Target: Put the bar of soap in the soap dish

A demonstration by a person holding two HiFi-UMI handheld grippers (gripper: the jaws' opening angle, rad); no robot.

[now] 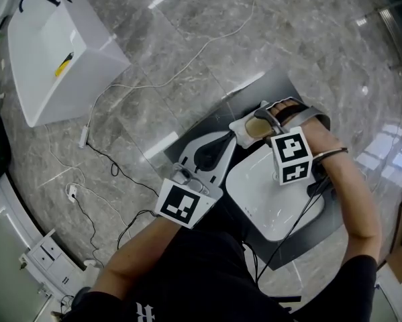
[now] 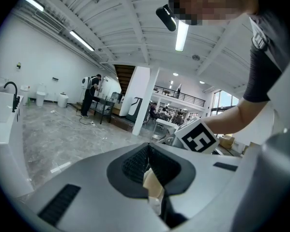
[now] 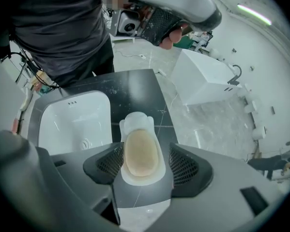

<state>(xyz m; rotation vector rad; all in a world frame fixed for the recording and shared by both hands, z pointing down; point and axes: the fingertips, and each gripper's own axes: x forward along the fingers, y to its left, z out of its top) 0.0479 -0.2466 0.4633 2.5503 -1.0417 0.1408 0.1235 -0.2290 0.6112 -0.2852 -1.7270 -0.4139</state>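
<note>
A tan bar of soap (image 3: pixel 141 152) lies in the white soap dish (image 3: pixel 135 122), which rests on the black counter (image 3: pixel 130 88) beside the sink. My right gripper (image 3: pixel 145 153) stands open just over them, one pad on each side of the dish and neither pressing the soap. In the head view the soap (image 1: pixel 258 127) and dish (image 1: pixel 239 129) show at the right gripper's (image 1: pixel 260 121) tips. My left gripper (image 1: pixel 221 147) sits close to the left of the dish with its jaws together. A pale sliver shows in the left gripper's (image 2: pixel 148 153) narrow gap; I cannot tell what it is.
A white sink basin (image 1: pixel 271 196) is set into the counter next to the dish. On the marble floor stands a white box-shaped basin (image 1: pixel 53 59) with a black tap, and loose cables (image 1: pixel 113 159) trail about. The left gripper's body (image 3: pixel 181 6) hangs above the counter's far end.
</note>
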